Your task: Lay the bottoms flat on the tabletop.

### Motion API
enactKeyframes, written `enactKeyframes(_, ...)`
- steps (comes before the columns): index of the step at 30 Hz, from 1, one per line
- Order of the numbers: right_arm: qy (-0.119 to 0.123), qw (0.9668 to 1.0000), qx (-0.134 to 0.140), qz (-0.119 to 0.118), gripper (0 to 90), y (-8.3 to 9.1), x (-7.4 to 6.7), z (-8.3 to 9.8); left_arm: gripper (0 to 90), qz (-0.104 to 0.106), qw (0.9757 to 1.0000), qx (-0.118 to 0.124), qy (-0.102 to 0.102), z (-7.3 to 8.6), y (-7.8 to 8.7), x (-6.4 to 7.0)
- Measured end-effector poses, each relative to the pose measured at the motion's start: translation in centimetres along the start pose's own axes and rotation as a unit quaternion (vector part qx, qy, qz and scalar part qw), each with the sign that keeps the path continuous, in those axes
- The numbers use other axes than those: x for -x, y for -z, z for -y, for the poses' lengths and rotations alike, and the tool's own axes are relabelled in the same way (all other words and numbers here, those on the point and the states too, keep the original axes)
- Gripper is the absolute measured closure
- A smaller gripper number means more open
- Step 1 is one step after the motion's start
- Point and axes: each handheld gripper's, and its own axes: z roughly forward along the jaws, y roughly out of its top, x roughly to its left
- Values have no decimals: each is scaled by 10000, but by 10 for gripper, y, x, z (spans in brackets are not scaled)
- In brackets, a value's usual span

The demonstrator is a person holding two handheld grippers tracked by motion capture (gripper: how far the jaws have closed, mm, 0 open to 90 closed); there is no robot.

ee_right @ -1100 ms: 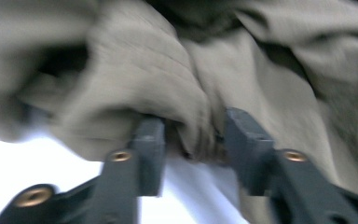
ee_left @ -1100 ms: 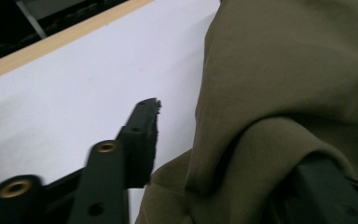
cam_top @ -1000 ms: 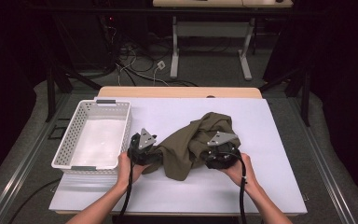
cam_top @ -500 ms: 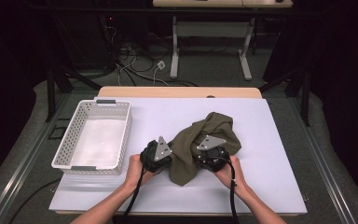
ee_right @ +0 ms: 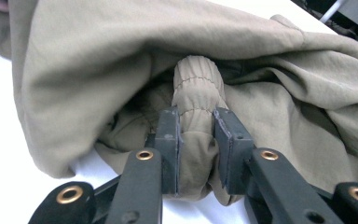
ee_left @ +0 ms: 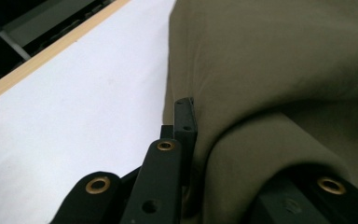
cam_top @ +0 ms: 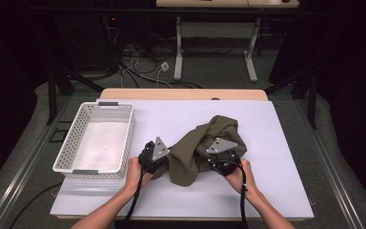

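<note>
— On the white counter point(cam_top: 276, 143), right of middle, what lies there?
— An olive-green garment point(cam_top: 205, 143), crumpled into a heap. It rests on the counter's near half, between the two hands.
— Who has hold of it?
— Both. The right gripper point(ee_right: 197, 135) pinches a gathered, elastic-stitched band of the cloth; its jaws have just been closing, and the pads now press on that band from either side. In the high view the same right gripper point(cam_top: 218, 160) sits at the heap's right edge.
— And the other one?
— The left gripper point(cam_top: 158, 160) is at the heap's left edge. From its own camera one jaw stands beside a thick fold and the other is buried under the cloth, so the left gripper point(ee_left: 200, 140) is clamped on fabric, jaws pulled in tight after closing.
— Anything else nearby?
— A white perforated basket point(cam_top: 66, 152) stands on the counter's left side, just beside the left hand point(cam_top: 136, 174). The right hand point(cam_top: 240, 176) grips its tool near the counter's front edge, black cables trailing back along both forearms.
</note>
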Motion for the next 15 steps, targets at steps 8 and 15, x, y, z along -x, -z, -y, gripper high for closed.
enactKeyframes(8,-61,9999,-95,39,726,9,6,6,878,-121,9999,-4,96,0,7,-3)
enactKeyframes(15,-248,9996,-151,42,707,14,15,15,871,-309,9991,-200,233,3,4,-8)
